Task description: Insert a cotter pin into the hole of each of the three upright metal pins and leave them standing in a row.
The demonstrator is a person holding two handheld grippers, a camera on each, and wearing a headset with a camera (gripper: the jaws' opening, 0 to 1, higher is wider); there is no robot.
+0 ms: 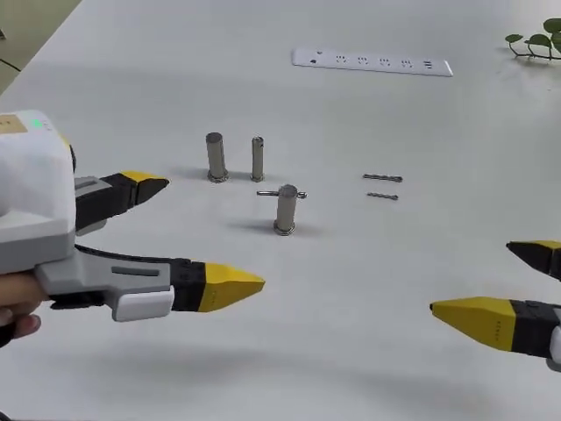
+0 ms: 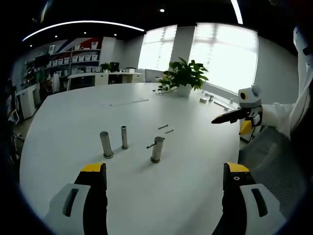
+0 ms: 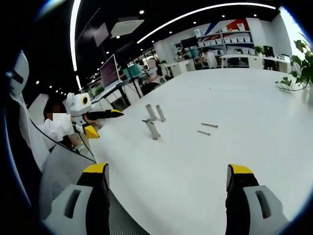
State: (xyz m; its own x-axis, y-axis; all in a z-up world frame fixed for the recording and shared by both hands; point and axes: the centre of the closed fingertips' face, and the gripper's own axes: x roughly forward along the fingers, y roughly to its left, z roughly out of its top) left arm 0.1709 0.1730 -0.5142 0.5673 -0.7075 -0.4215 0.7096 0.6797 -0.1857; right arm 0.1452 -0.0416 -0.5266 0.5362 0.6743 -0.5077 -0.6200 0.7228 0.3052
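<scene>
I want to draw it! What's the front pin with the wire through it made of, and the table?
The front pin looks like metal: grey with a satin sheen. The table looks matte white, perhaps laminate; hard to say.

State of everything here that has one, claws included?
Front grey metal pin: upright, thin metal cotter pin through its hole.
Thick back-left metal pin: upright, no cotter pin.
Thin back metal pin: upright, no cotter pin.
Two loose cotter pins: lying flat, apart.
Left claw: open, empty.
Right claw: open, empty.
</scene>
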